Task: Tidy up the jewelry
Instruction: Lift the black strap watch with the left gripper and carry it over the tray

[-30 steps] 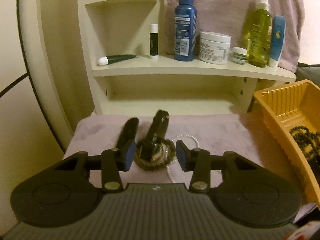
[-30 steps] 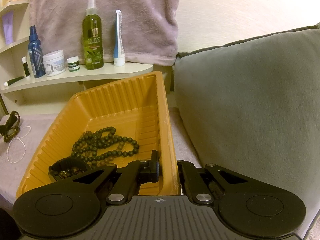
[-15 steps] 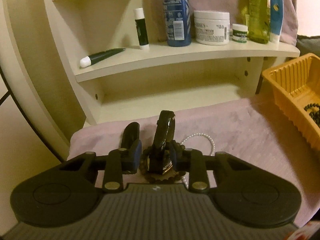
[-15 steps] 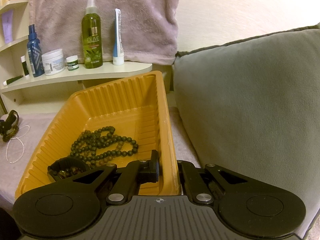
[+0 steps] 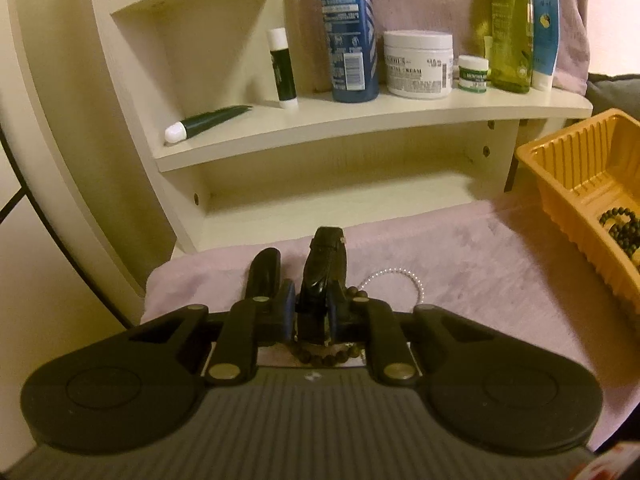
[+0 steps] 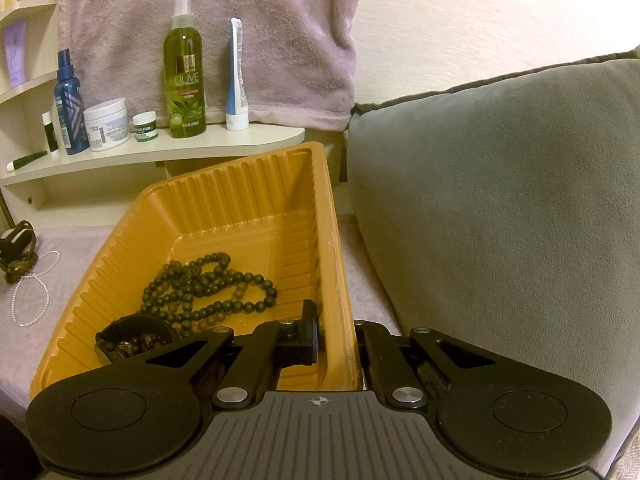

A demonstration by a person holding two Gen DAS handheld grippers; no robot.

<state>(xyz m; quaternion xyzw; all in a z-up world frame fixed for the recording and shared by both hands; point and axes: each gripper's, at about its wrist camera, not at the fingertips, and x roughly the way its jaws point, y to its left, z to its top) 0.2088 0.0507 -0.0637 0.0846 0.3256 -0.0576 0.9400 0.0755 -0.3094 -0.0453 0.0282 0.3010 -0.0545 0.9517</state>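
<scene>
Left wrist, tongs (image 5: pixel 311 312) closing further on watch (image 5: pixel 322 280)

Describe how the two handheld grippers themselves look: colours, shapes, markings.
Both look alike. The left gripper and right gripper have matte black linkage arms with silver pivot rivets, rounded black housings bearing embossed circles, a ribbed grey base with a small crosshair mark, and dark blue-black finger pads. No cables or sleeves show.

cream shelf (image 5: pixel 360 128): blue bottle (image 5: pixel 352 32); white cream jar (image 5: pixel 418 64); small green-label jar (image 5: pixel 473 73); olive spray bottle (image 6: pixel 184 68); lip balm stick (image 5: pixel 282 64); dark tube (image 5: pixel 208 122) lying flat; mauve towel (image 6: pixel 240 20) behind; grey cushion (image 6: pixel 500 200)
</scene>
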